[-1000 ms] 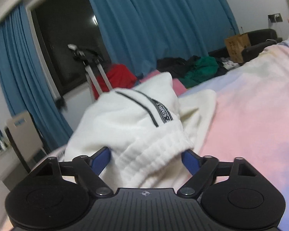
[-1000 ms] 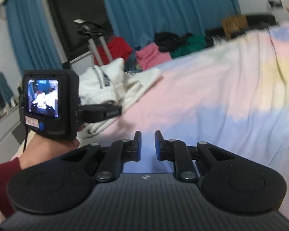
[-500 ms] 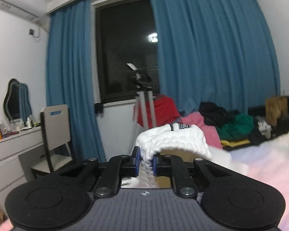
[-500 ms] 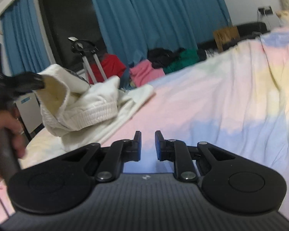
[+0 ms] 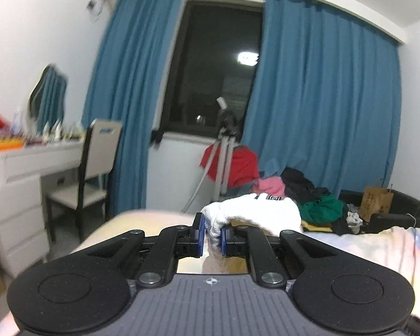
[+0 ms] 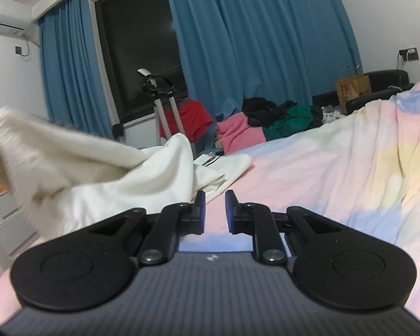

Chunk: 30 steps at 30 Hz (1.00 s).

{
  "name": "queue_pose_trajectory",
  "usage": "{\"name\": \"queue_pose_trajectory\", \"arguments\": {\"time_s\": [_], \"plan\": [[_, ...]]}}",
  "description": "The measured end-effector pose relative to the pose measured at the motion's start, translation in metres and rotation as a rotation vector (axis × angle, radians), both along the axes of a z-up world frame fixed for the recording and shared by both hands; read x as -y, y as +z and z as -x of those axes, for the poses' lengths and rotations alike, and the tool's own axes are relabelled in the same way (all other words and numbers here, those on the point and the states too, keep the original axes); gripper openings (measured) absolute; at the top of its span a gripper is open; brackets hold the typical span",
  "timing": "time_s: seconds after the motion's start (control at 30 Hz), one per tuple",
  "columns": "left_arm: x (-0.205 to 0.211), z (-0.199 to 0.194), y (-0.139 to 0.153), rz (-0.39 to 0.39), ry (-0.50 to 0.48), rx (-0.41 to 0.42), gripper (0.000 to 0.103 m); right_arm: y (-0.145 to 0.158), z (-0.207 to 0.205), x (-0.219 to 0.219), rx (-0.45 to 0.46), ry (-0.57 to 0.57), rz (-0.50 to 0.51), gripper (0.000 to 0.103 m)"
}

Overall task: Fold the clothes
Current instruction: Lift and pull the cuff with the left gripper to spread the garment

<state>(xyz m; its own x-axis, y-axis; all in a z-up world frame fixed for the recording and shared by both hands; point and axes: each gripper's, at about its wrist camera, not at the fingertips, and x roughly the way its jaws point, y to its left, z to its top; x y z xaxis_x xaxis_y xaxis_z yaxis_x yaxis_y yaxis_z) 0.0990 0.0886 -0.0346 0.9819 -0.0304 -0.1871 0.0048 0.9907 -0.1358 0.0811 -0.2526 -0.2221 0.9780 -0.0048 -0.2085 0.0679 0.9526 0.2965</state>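
Observation:
My left gripper (image 5: 211,235) is shut on the ribbed hem of a white fleece garment (image 5: 254,212) and holds it up above the bed. In the right wrist view the same white garment (image 6: 103,179) is stretched up to the left, its lower part lying on the pastel bedspread (image 6: 336,151). My right gripper (image 6: 215,212) hovers low over the bedspread just right of the garment's edge. Its jaws are nearly closed with a narrow gap and hold nothing.
A pile of pink, green and black clothes (image 6: 266,123) lies past the bed's far edge by blue curtains (image 6: 252,42). A red suitcase and a stand (image 5: 232,165) are under the window. A white desk (image 5: 16,184) and chair (image 5: 89,173) stand at the left.
My left gripper closed on the garment's hem and lifted it up and leftward, stretching the fabric. My right gripper stayed nearly closed and shifted a little closer to the garment.

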Motion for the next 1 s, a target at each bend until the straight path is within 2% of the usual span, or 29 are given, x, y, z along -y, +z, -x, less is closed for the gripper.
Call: {"name": "queue_pose_trajectory", "arguments": {"time_s": [0.1,0.2,0.37,0.43,0.5,0.53,0.57,0.63,0.7,0.73,0.87,0.93,1.0], "plan": [[-0.039,0.021,-0.026,0.002,0.039,-0.034,0.011,0.0,0.01,-0.012,-0.022,0.037,0.012,0.018],[-0.07,0.025,-0.051,0.081,0.076,-0.088,0.011,-0.006,0.009,-0.031,-0.069,0.114,0.005,0.018],[-0.089,0.007,-0.071,0.142,0.109,-0.111,0.011,-0.031,-0.004,-0.075,-0.193,0.291,0.017,0.022],[-0.094,0.0,-0.078,0.16,0.122,-0.116,0.011,-0.043,-0.012,-0.094,-0.248,0.354,0.044,0.032],[-0.099,-0.012,-0.085,0.176,0.132,-0.122,0.011,-0.054,-0.019,-0.114,-0.288,0.383,0.092,0.057],[-0.101,-0.016,-0.087,0.187,0.133,-0.128,0.011,-0.059,-0.024,-0.122,-0.302,0.384,0.123,0.062],[-0.103,-0.021,-0.089,0.198,0.134,-0.135,0.011,-0.064,-0.031,-0.13,-0.316,0.385,0.162,0.067],[-0.107,-0.031,-0.094,0.22,0.137,-0.148,0.012,-0.073,-0.042,-0.142,-0.331,0.375,0.231,0.068],[-0.113,-0.036,-0.098,0.232,0.146,-0.155,0.012,-0.075,-0.051,-0.15,-0.323,0.372,0.253,0.079],[-0.115,-0.039,-0.099,0.238,0.15,-0.159,0.012,-0.075,-0.056,-0.154,-0.316,0.373,0.261,0.08],[-0.125,-0.047,-0.106,0.256,0.165,-0.174,0.012,-0.072,-0.073,-0.169,-0.286,0.363,0.301,0.078],[-0.128,-0.047,-0.109,0.258,0.168,-0.184,0.012,-0.068,-0.077,-0.168,-0.272,0.347,0.284,0.068],[-0.128,-0.049,-0.111,0.267,0.177,-0.195,0.012,-0.064,-0.076,-0.16,-0.256,0.345,0.247,0.05]]}}
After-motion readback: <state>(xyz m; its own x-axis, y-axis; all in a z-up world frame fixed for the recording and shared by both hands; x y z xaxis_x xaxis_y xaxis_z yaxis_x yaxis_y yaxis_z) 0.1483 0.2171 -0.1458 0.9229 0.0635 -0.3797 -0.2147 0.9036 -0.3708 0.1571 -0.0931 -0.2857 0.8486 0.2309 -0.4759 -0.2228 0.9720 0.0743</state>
